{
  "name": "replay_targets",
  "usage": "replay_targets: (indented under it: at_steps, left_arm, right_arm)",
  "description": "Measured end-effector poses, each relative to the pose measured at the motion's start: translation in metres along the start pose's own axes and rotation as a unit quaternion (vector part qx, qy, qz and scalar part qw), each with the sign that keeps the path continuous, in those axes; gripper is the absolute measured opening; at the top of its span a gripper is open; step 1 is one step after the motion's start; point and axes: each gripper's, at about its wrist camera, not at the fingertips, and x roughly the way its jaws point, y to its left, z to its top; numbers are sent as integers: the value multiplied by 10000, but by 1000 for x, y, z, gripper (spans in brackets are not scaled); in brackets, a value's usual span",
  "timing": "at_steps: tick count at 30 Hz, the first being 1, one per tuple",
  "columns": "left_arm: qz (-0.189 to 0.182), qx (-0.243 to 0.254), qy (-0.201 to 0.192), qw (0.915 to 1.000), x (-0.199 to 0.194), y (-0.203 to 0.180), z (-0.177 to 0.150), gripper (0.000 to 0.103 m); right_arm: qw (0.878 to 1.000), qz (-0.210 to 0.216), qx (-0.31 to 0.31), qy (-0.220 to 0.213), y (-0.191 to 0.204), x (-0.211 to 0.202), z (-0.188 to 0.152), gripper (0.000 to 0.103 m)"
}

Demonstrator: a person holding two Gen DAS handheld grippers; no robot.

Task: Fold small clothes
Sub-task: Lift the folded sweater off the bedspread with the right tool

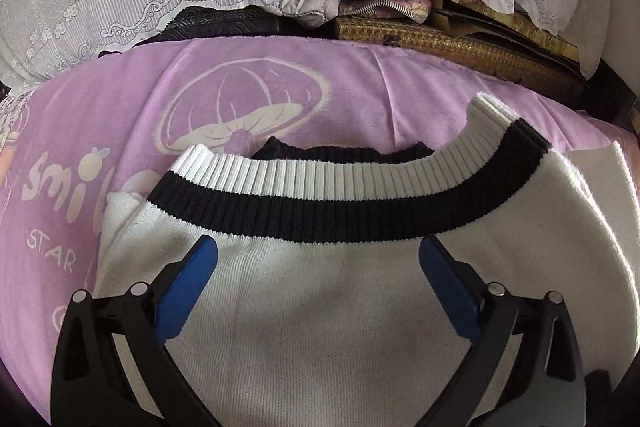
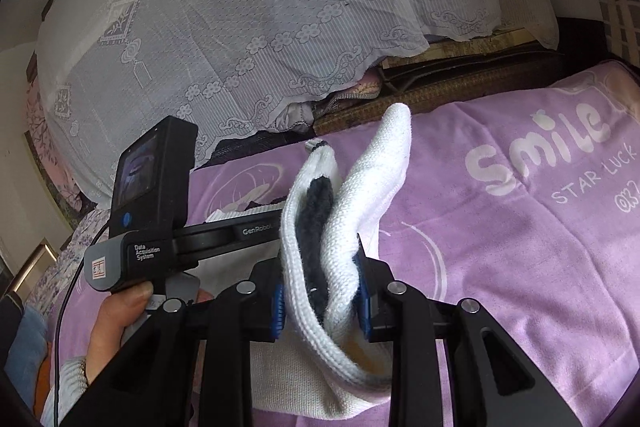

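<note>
Your right gripper (image 2: 320, 301) is clenched on a bunched fold of the white knit garment (image 1: 320, 307) above the purple blanket (image 2: 520, 247) printed "Smile STAR LUCK", while your left gripper (image 1: 318, 255), its body marked "GenRobot" and "Data Acquisition System", hovers spread wide over the garment's near panel.

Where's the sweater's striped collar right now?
In the left wrist view, the striped collar lies on the purple blanket, just beyond the open left gripper.
</note>
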Motion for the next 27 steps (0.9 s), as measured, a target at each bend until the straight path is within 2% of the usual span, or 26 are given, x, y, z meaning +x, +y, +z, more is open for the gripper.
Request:
replay_targets:
  at_steps: [6,12,18,27]
  left_arm:
    - [-200,-155,-98,9996,-11,11,3,98]
    - [-27,-128,-502,9987,-30,28,9,98]
    - [248,-228,-737,9967,-38,66,15,98]
    - [444,-806,-778,9927,-44,135,20,98]
  right_arm:
    - [9992,85,-378,-86,28,-9,0,28]
    - [9972,171,-720,-99,64,-12,0,28]
    - [9936,324,-1086,-35,108,-3,-2,28]
    - [9868,542,-1516,196,172,17,-15,28]
